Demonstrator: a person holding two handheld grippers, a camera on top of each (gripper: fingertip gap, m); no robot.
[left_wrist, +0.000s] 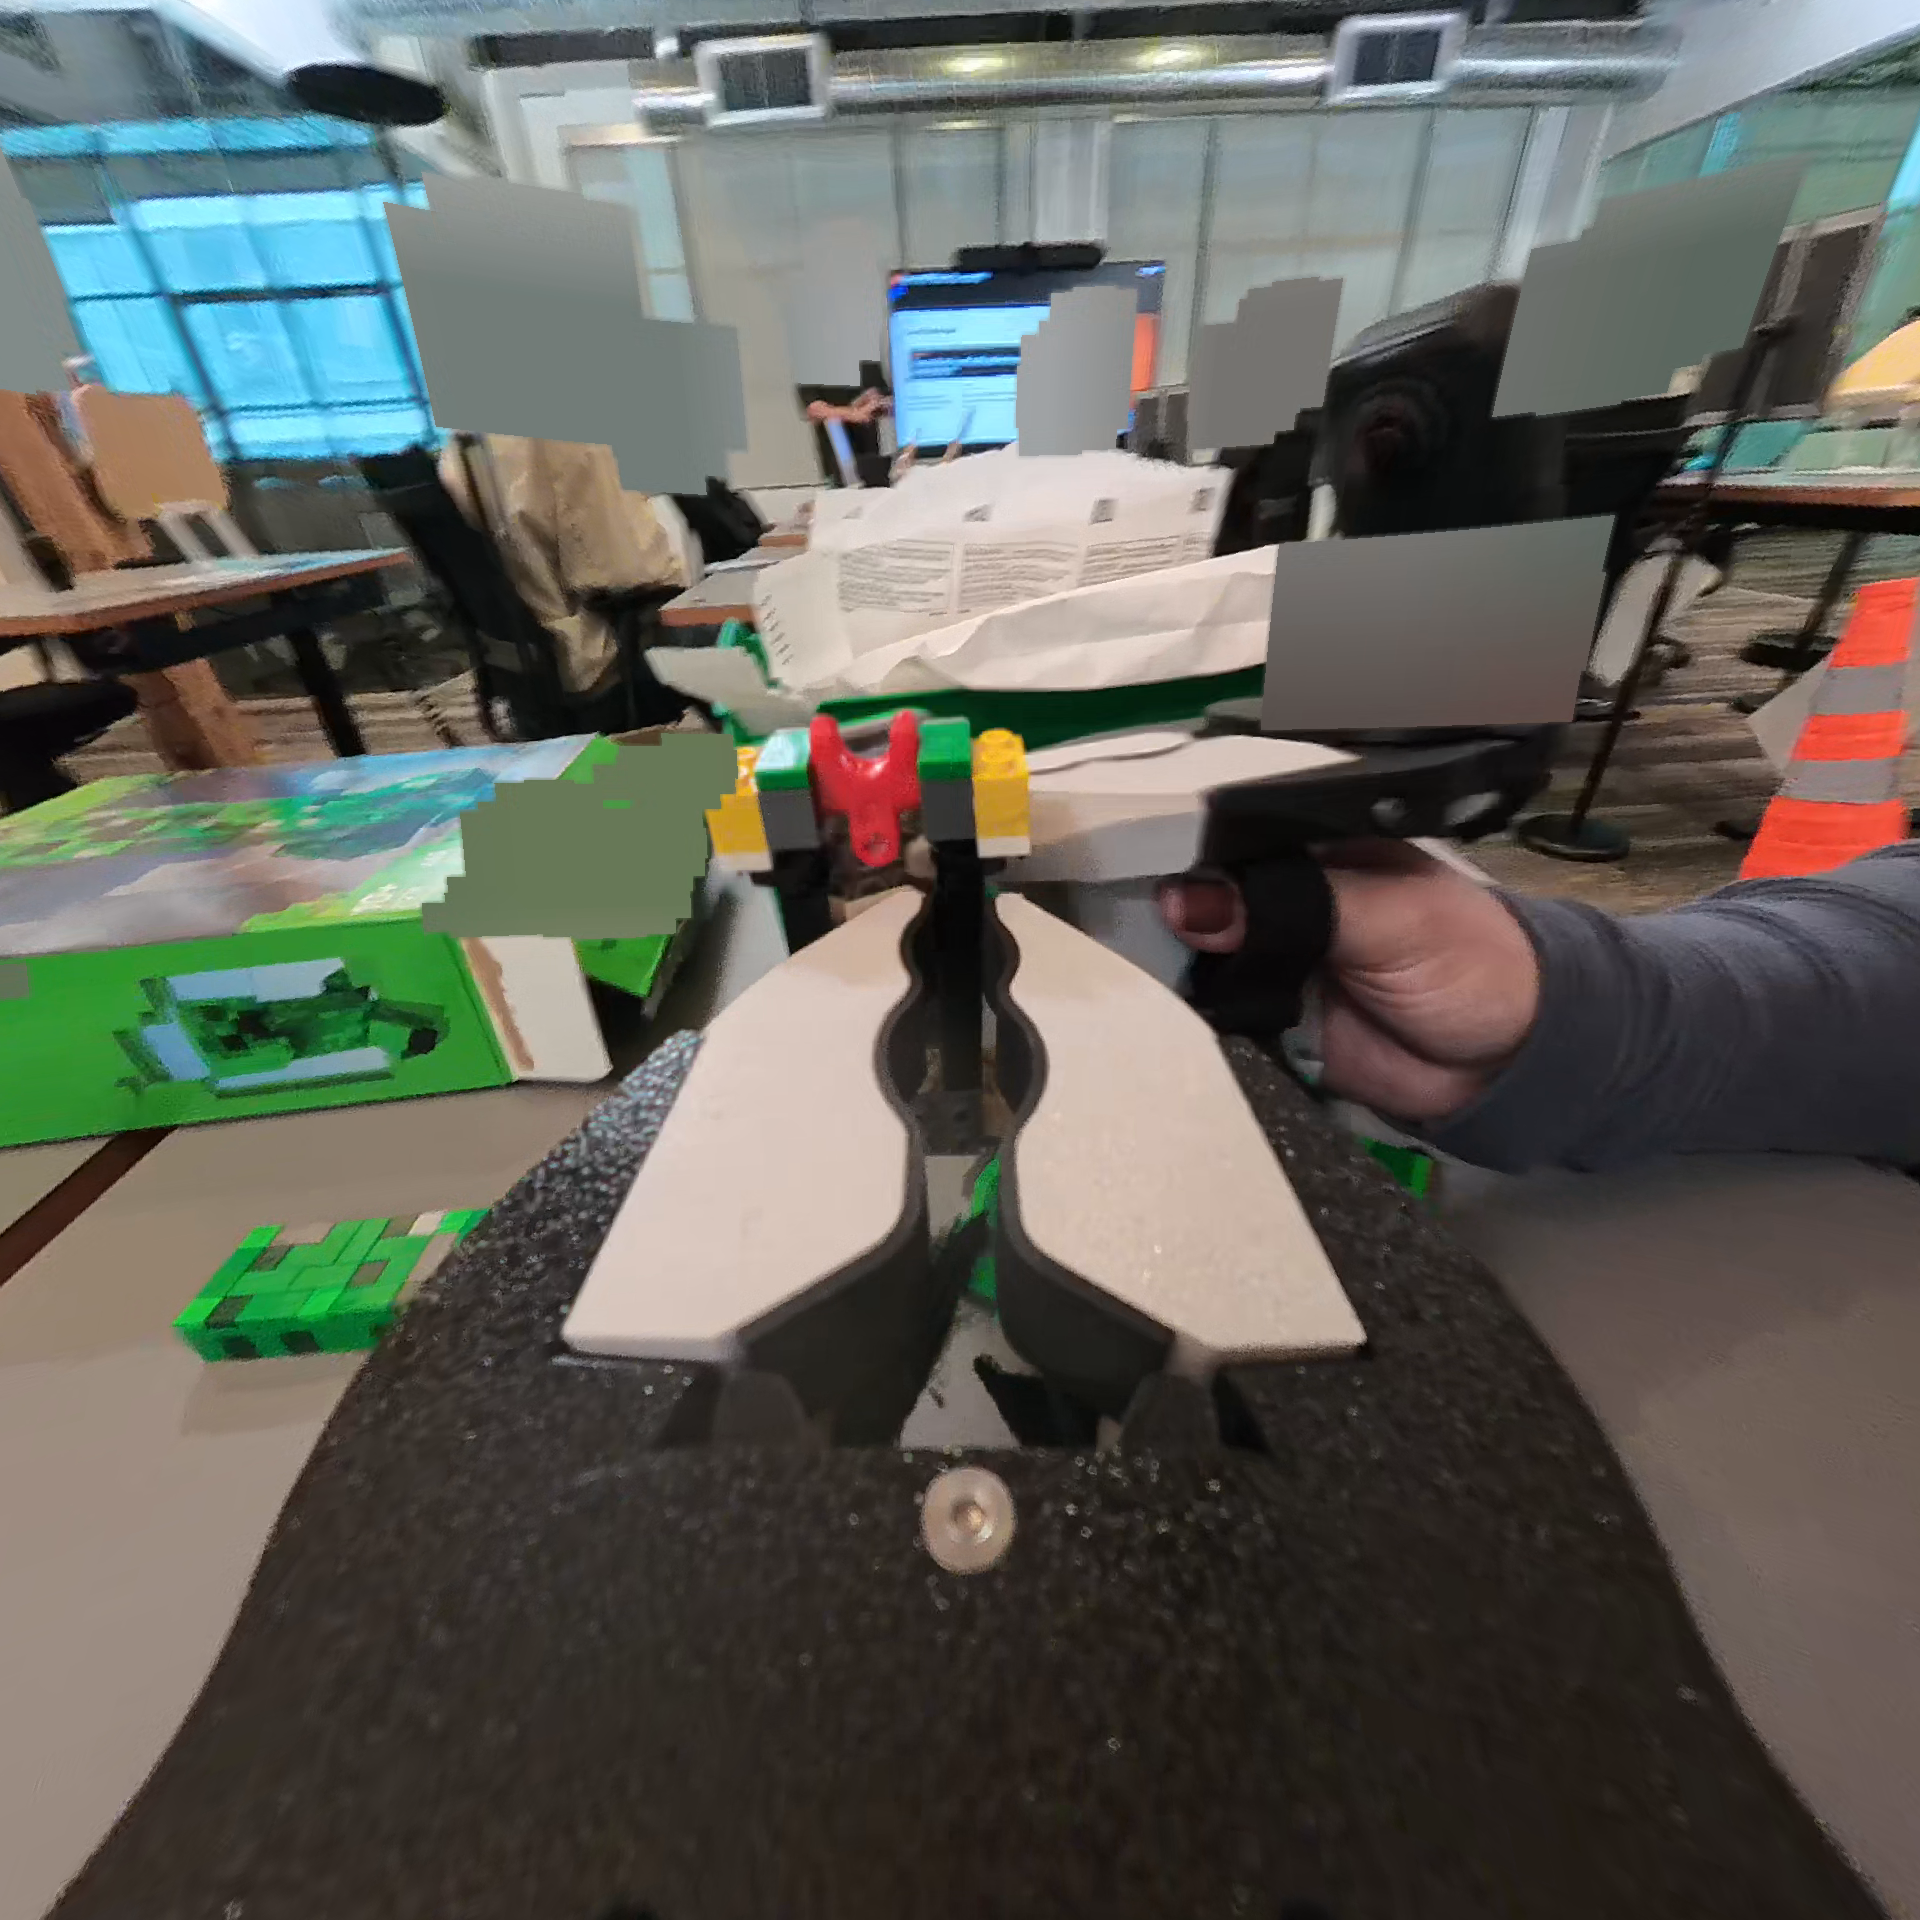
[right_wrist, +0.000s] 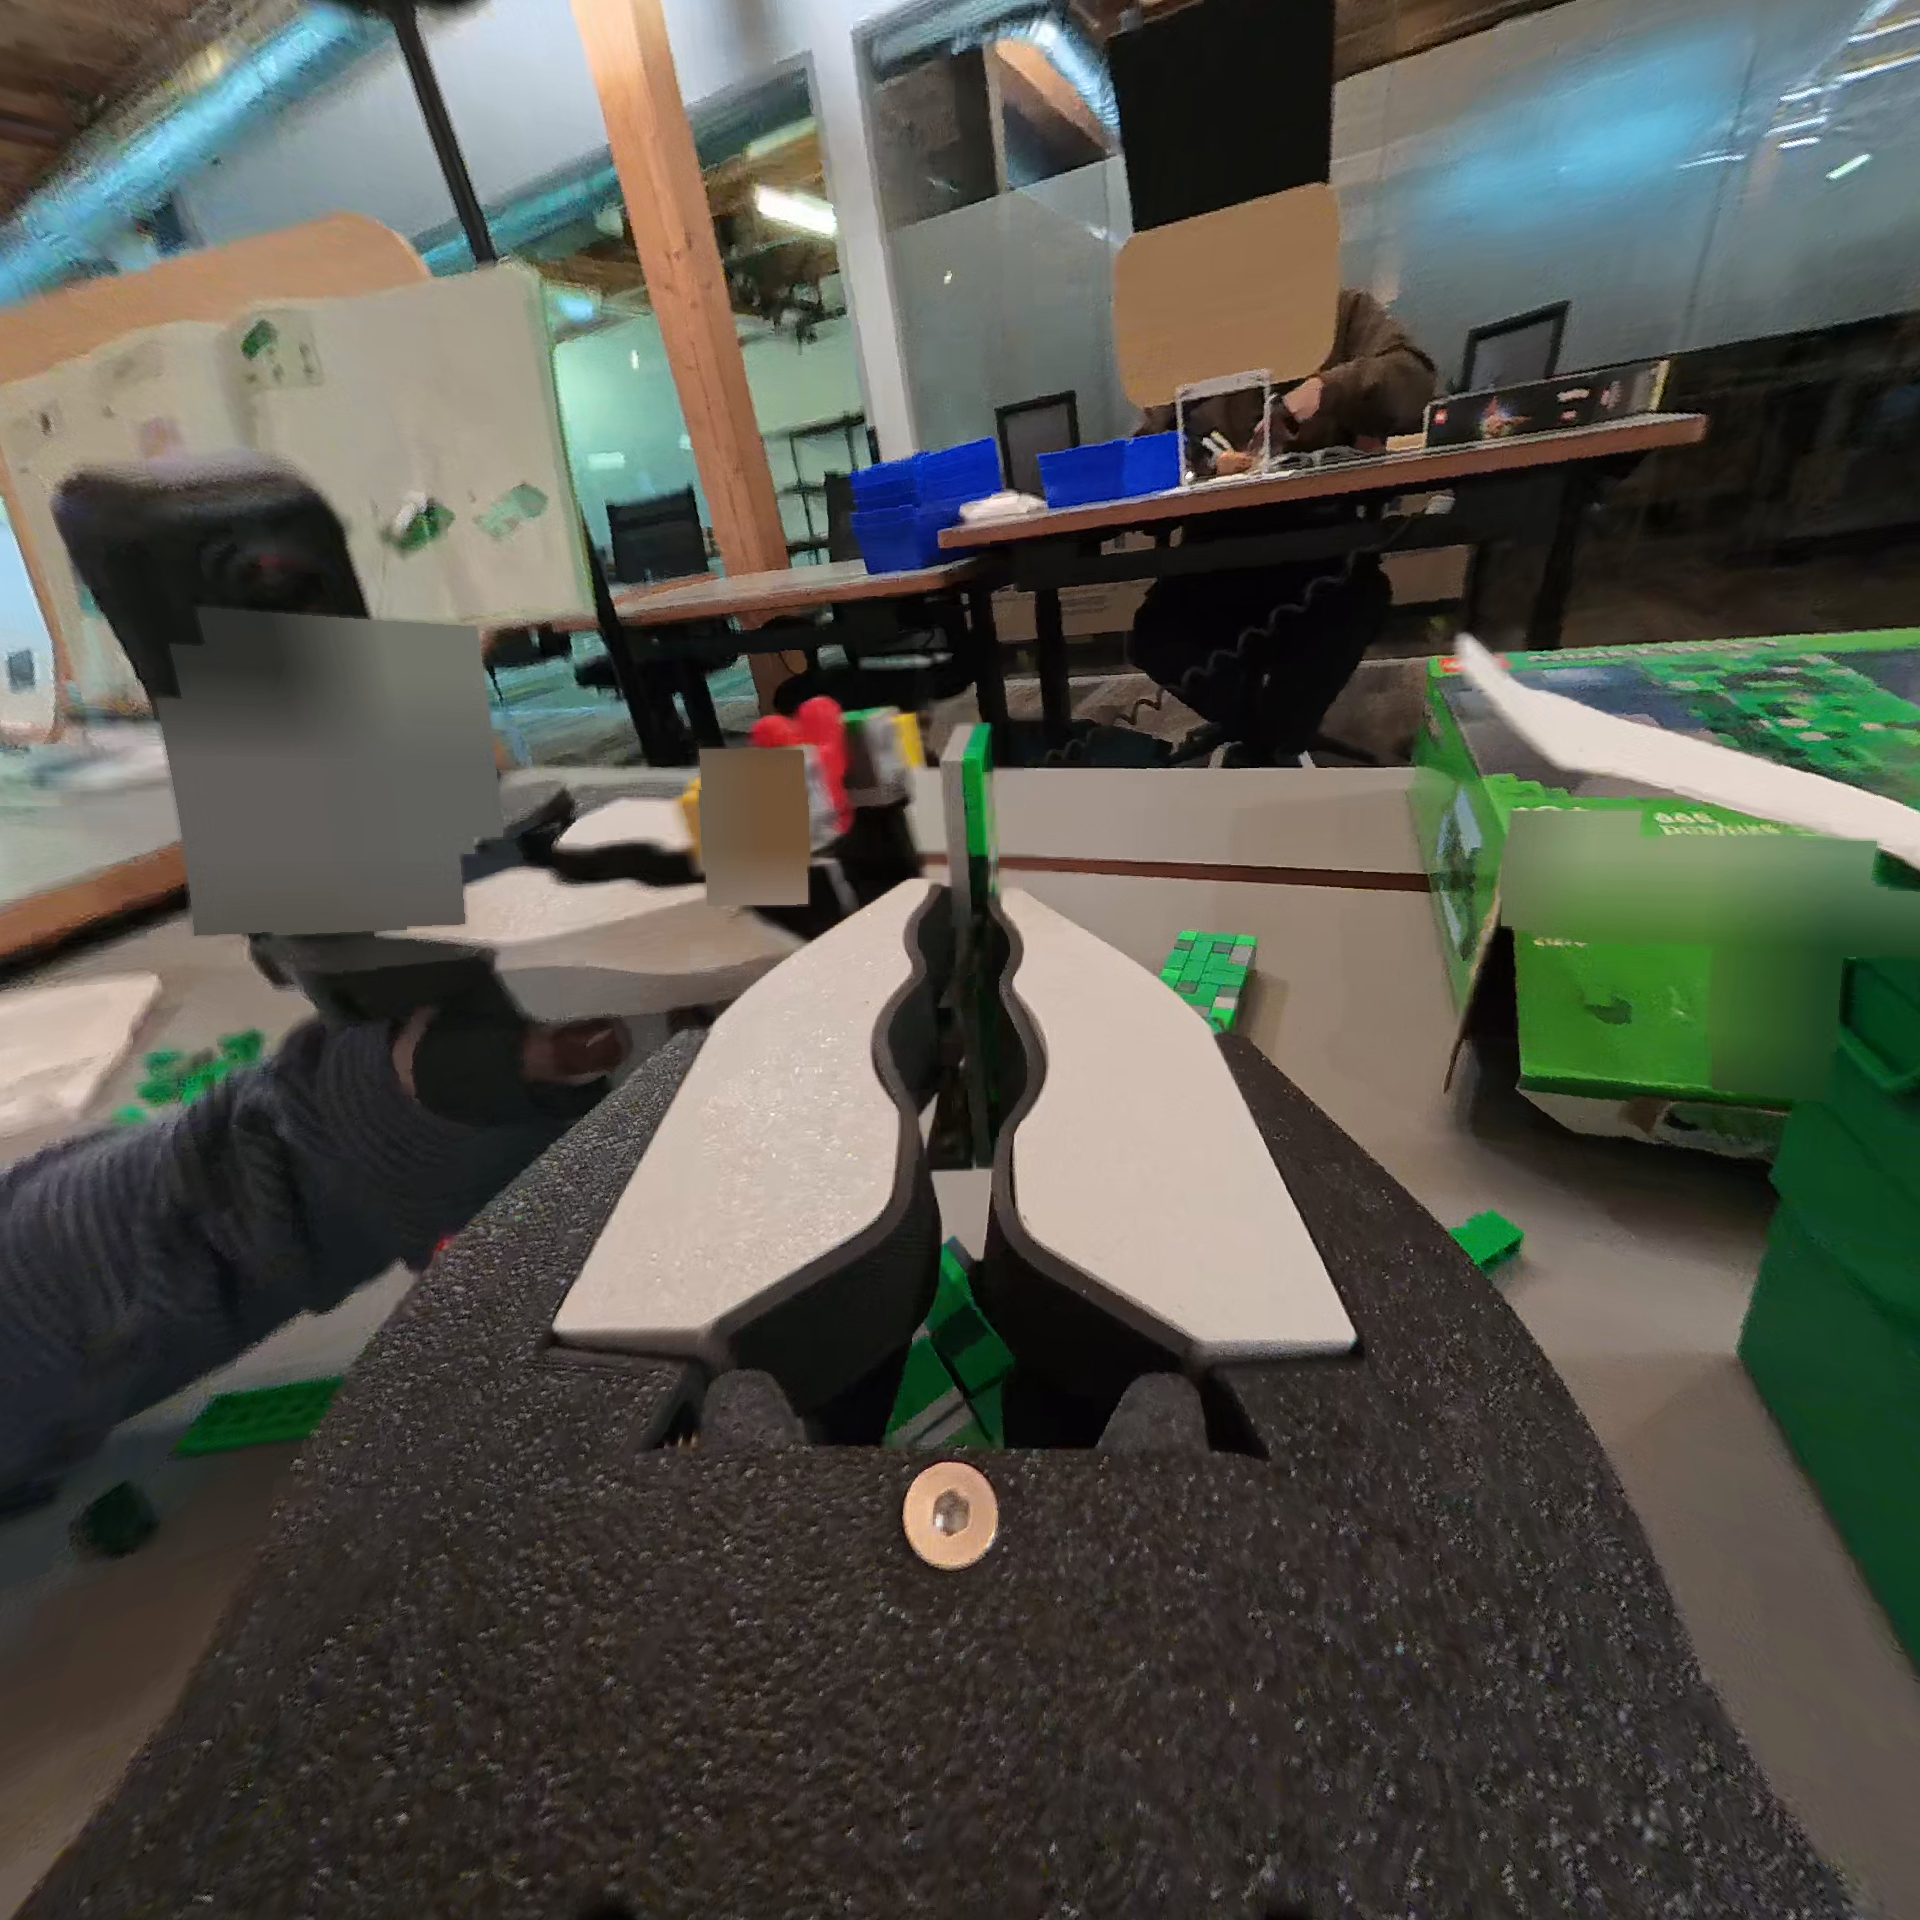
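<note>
Over a grey tabletop (left_wrist: 1662, 1455), left gripper (left_wrist: 956, 935) clamps a multicoloured toy-brick assembly (left_wrist: 883, 790); right gripper (right_wrist: 971, 935) pinches an upright thin green-and-grey brick plate (right_wrist: 971, 831), seemingly for joining.

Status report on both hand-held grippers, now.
Left hand-held gripper shut on black-stemmed multicoloured brick assembly. Right hand-held gripper shut on thin green-and-grey brick plate. Green cardboard box alongside.

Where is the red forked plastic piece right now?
In the left wrist view, the red forked plastic piece sits centre frame atop the brick assembly, between two green bricks, just beyond the left gripper.
</note>
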